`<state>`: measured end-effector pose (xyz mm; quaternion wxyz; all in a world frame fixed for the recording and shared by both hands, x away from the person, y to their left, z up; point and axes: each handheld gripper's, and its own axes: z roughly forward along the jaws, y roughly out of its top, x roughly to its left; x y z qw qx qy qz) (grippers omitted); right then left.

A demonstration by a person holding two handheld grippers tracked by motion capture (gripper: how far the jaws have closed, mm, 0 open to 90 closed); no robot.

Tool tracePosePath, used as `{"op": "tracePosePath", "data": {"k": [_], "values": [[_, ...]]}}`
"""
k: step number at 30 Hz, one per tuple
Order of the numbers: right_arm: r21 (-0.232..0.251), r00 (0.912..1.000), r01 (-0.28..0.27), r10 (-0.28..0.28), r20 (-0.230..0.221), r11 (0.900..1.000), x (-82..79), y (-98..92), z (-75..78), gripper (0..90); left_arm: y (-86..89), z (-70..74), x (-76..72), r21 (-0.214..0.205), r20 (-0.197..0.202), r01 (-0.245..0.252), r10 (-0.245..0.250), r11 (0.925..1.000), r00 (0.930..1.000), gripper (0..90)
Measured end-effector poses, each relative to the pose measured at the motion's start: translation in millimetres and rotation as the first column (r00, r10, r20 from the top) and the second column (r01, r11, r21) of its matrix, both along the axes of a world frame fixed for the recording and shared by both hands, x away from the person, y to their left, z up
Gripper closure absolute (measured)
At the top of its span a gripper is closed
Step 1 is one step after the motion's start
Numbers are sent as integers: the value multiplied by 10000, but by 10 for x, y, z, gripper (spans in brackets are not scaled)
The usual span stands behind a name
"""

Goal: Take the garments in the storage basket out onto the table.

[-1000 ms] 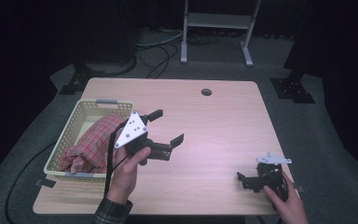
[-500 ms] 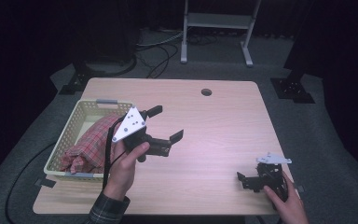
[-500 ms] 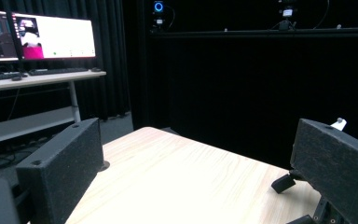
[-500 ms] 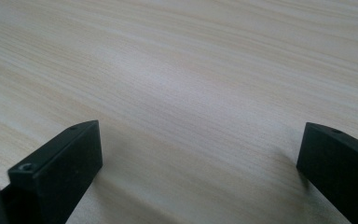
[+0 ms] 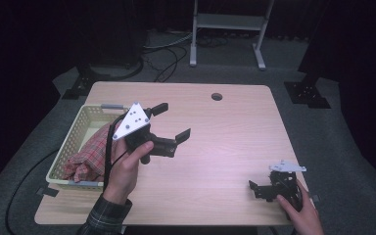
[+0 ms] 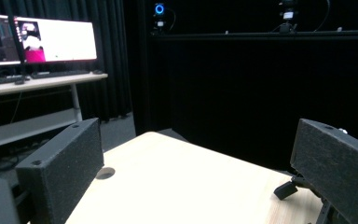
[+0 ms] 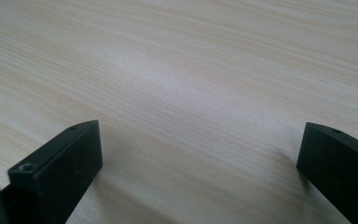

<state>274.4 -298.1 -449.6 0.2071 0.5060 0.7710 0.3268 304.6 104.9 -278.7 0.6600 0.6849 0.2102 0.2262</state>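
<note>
Plaid cloth (image 5: 90, 152) in basket (image 5: 73, 139), just beside raised left gripper (image 5: 171, 122)

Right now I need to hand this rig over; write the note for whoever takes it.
Left gripper: open, nothing held, raised over the table just right of the basket.
Right gripper: open, nothing held, low at the table's near right corner.
Plaid cloth: bunched inside the basket at the table's left edge, neither gripper touching it.
Done: nothing taken out.
Left: probably reach into the basket and grasp the cloth.
</note>
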Motion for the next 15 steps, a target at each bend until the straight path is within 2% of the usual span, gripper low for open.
{"op": "tracePosePath", "data": {"k": [15], "values": [[-10, 10000, -3, 3, 8, 10000, 0, -1, 0, 0, 99, 51, 22, -129, -61, 214, -215, 9997, 9998, 22]]}}
